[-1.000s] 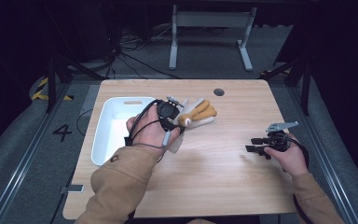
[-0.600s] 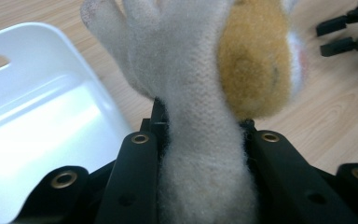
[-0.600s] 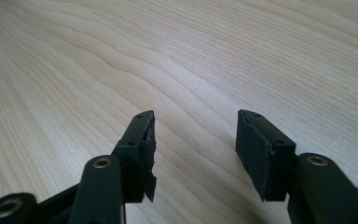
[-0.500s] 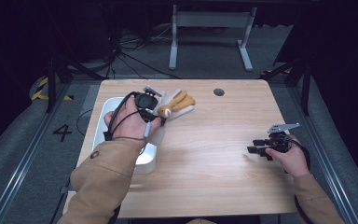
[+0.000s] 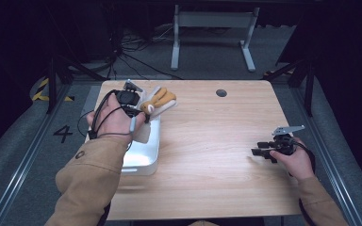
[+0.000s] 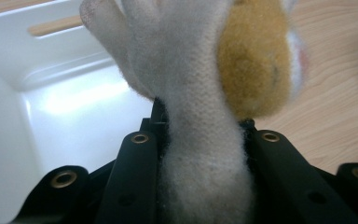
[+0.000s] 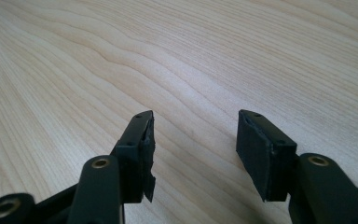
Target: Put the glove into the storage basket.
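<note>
High view: your left gripper (image 5: 139, 107) clamps the plush toy (image 5: 158, 100) over the white bin (image 5: 143, 153); right gripper (image 5: 259, 151) rests open on the table (image 5: 217, 141).

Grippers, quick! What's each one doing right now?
Left gripper: shut on the plush toy, above the white bin.
Right gripper: open, holding nothing.
</note>
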